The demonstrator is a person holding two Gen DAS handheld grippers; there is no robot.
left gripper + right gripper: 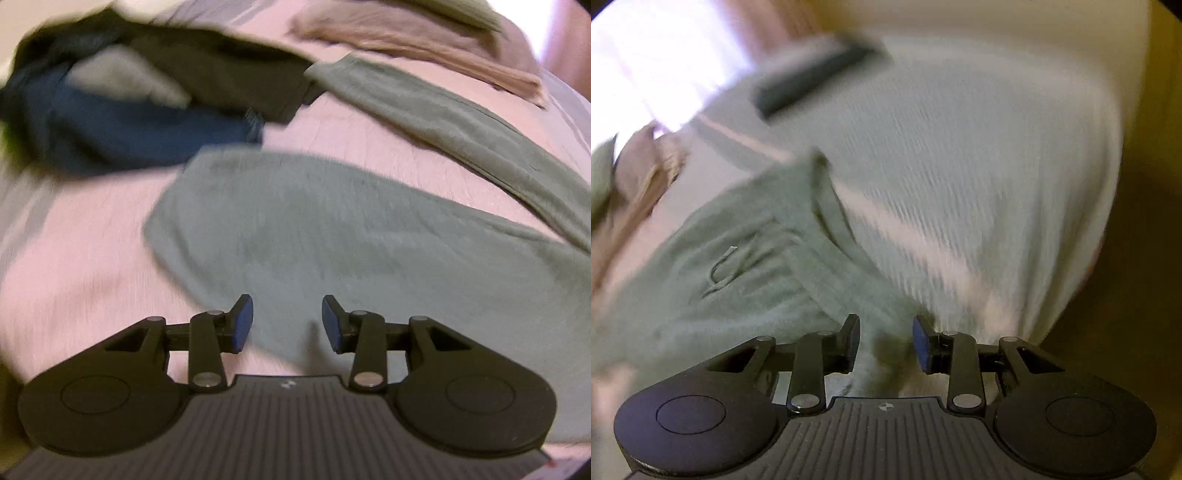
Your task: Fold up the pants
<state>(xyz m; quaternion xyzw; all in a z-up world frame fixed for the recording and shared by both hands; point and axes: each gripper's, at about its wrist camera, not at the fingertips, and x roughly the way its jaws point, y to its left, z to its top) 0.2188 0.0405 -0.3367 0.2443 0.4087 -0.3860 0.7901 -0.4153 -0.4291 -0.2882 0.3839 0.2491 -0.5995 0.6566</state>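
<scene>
Your left claw (287, 323) hangs over the bed (92, 266) with its jaws apart and nothing between them; its blue pads (243, 325) touch no cloth. The grey-green pants (332, 236) lie spread flat on the pink bedcover, one leg directly beyond the left claw and the other leg running away toward the upper right of the left wrist view. A heap of dark clothes (147, 99), black, blue and grey, sits at the far left of the bed, just beside the end of the nearer leg. A brownish garment (406, 40) lies at the far edge, well apart from the heap. Your right claw (885, 345) also stands open and empty, its jaws parted above the waist end of the pants (738, 266), where a drawstring (722, 269) lies loose on the cloth. Beyond the waistband the bedcover (960, 166) is blurred, and a dark flat object (812, 77) rests on it; what it is you cannot tell.
</scene>
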